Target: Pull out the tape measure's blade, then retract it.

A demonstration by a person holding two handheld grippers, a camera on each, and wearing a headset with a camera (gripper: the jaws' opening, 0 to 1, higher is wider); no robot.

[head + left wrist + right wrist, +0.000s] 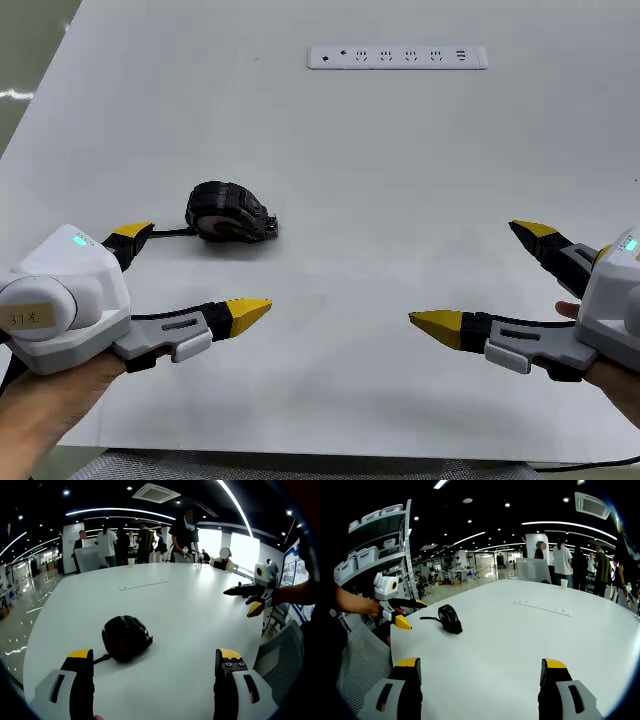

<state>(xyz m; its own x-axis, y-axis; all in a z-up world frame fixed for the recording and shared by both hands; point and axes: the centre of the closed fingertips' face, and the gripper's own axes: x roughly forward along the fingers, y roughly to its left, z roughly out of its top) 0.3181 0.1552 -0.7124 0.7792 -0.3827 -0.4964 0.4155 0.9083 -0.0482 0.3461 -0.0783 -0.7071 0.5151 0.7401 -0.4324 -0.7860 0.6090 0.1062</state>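
Both tongs are spread wide and hold nothing. My left tongs (209, 266) hover low over the near edge of the counter (380, 150), and my right tongs (462, 272) hover at about the same height, well apart from them, with the yellow tips of each pair pointing inward toward the other pair. Each pair's jaws stand far apart, with bare counter showing between them.

That counter is a broad white surface running out well beyond both tongs.

Far ahead of the tongs, closer to the line of my right pair than my left, a long white power strip (397, 57) lies flat across the counter.

Just ahead of my left tongs sits the black tape measure (228, 212), resting on the counter near the tip of that pair's outer jaw and touching neither jaw. In the left gripper view it lies between the two jaw tips, nearer the left one. From my right tongs it is well off to the side, far across the counter.

A thin black strap (170, 232) trails from the tape measure's case back toward the outer jaw tip of my left tongs; I cannot tell whether it touches that tip.
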